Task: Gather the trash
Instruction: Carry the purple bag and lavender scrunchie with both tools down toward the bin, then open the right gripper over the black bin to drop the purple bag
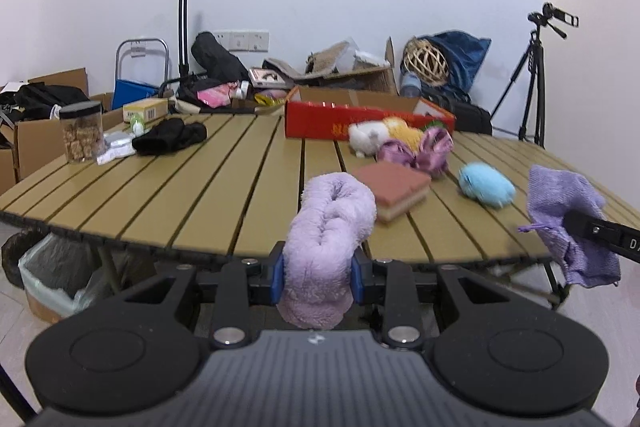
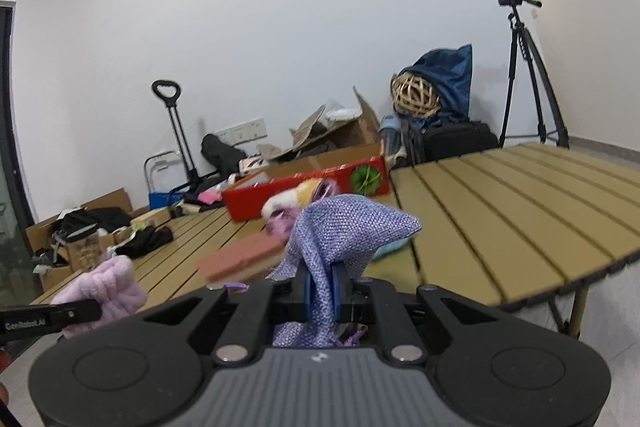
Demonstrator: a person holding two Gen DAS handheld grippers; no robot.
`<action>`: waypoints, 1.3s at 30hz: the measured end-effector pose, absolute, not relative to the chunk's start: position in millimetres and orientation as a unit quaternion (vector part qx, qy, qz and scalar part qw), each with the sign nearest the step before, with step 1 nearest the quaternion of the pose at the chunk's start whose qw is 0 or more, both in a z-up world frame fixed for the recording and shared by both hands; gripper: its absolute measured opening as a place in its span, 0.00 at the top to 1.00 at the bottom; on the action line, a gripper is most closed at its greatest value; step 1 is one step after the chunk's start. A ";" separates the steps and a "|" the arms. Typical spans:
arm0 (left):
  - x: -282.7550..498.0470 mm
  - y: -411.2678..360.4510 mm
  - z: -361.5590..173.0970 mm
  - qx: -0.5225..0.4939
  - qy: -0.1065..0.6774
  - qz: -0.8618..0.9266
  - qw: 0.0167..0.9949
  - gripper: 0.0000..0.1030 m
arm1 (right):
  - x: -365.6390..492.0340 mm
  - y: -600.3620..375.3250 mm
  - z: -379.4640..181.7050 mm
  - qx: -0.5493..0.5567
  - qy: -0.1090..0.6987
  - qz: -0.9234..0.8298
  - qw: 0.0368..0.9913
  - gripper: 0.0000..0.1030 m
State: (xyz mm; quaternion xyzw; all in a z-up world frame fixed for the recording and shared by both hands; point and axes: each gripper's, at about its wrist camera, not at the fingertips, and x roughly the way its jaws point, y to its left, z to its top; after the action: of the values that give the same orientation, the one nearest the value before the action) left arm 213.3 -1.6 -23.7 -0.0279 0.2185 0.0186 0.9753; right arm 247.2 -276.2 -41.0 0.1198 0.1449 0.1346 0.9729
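My left gripper [image 1: 319, 277] is shut on a fluffy lilac cloth roll [image 1: 328, 227], held just off the near edge of the slatted table [image 1: 180, 187]. The same roll [image 2: 104, 291] shows at the lower left of the right wrist view. My right gripper [image 2: 322, 293] is shut on a purple knitted pouch [image 2: 340, 235], which also hangs at the right of the left wrist view as the pouch [image 1: 560, 211]. A lined bin [image 1: 56, 275] stands on the floor under the table's left edge.
On the table lie a pink sponge block [image 1: 394, 187], a blue fluffy ball [image 1: 486, 185], purple, white and yellow plush items [image 1: 400, 141], a red box [image 1: 320, 115], black cloth [image 1: 168, 137] and a jar [image 1: 82, 133]. Cardboard boxes, bags and a tripod [image 1: 532, 79] stand behind.
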 end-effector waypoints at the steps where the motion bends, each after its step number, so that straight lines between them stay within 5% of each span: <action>1: 208.0 -1.1 -25.8 -0.026 0.223 0.017 0.974 0.70 | 240.9 -274.0 -43.9 0.119 0.149 0.138 0.972 0.91; 22: 121.5 0.3 -100.4 -0.005 0.351 -0.013 0.936 0.70 | 141.0 -216.4 -122.7 0.042 0.318 0.185 0.929 0.91; 39: 141.2 22.2 -136.8 -0.023 0.417 0.023 0.908 0.70 | 160.8 -199.1 -155.9 0.024 0.385 0.180 0.905 0.91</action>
State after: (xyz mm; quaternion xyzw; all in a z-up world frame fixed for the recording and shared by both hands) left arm 141.2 22.2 -136.8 -0.0235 0.4169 0.0230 0.9084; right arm 160.8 -199.1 -155.9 0.0236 0.3855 0.1797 0.9047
